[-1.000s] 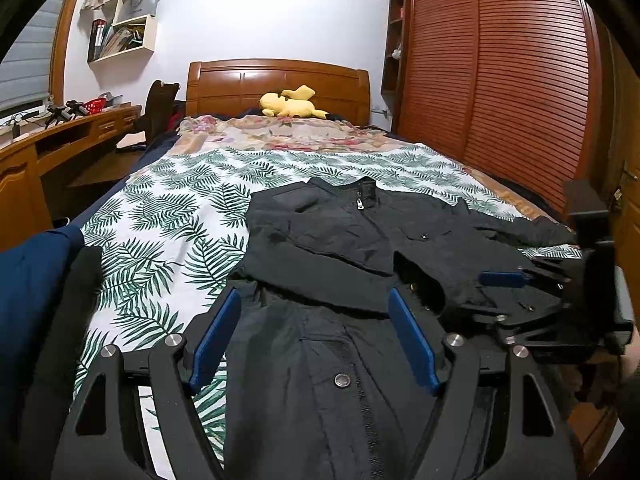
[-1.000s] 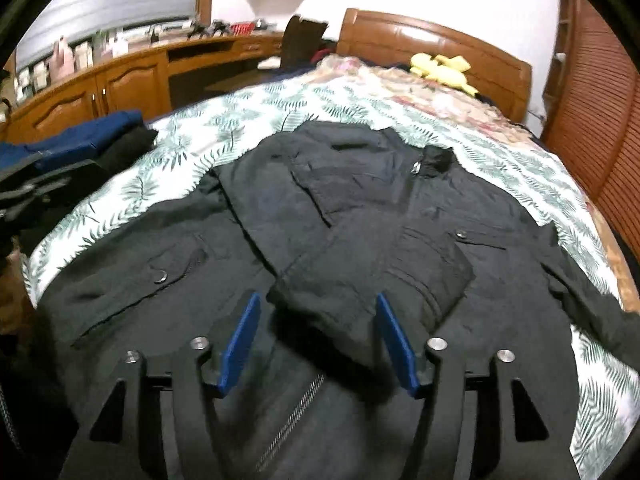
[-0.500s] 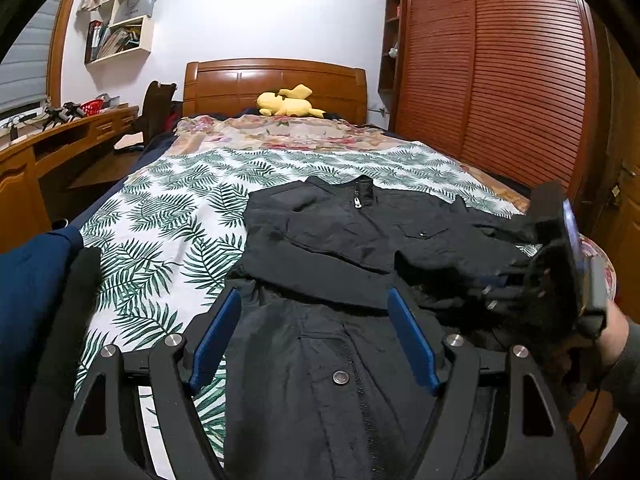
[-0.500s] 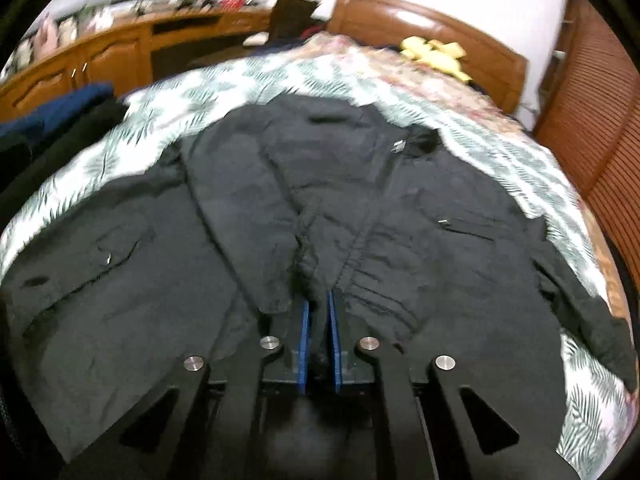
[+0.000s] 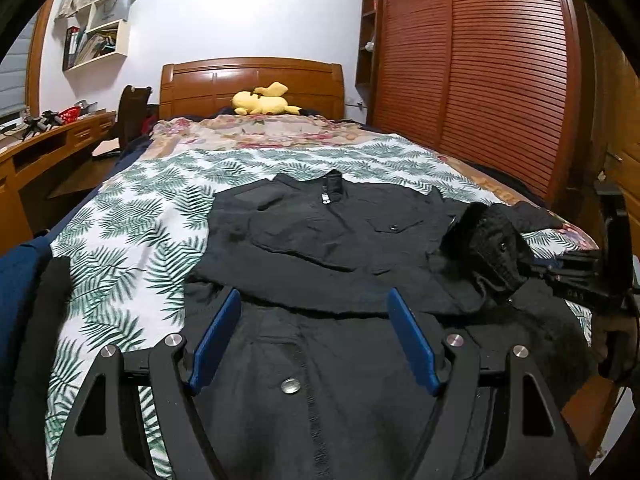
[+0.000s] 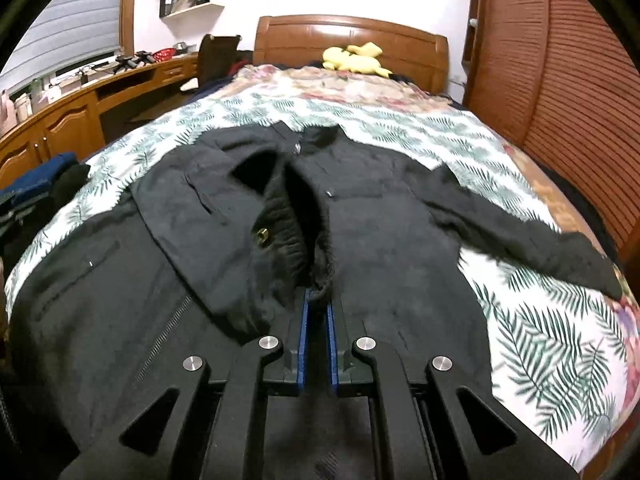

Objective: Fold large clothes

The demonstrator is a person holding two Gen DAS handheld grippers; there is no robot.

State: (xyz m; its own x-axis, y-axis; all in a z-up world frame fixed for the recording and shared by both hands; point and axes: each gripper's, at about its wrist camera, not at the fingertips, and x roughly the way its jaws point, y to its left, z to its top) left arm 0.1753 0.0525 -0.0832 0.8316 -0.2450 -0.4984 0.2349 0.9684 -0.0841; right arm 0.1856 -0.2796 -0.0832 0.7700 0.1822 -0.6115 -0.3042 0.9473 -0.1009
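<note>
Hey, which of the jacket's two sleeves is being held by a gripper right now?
The folded-over sleeve's ribbed cuff, clamped in the right gripper. The other sleeve lies outstretched, untouched.

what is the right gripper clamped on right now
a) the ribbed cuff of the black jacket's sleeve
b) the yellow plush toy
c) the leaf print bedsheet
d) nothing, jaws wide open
a: the right gripper has its blue pads pinched together on the ribbed cuff of the black jacket.
</note>
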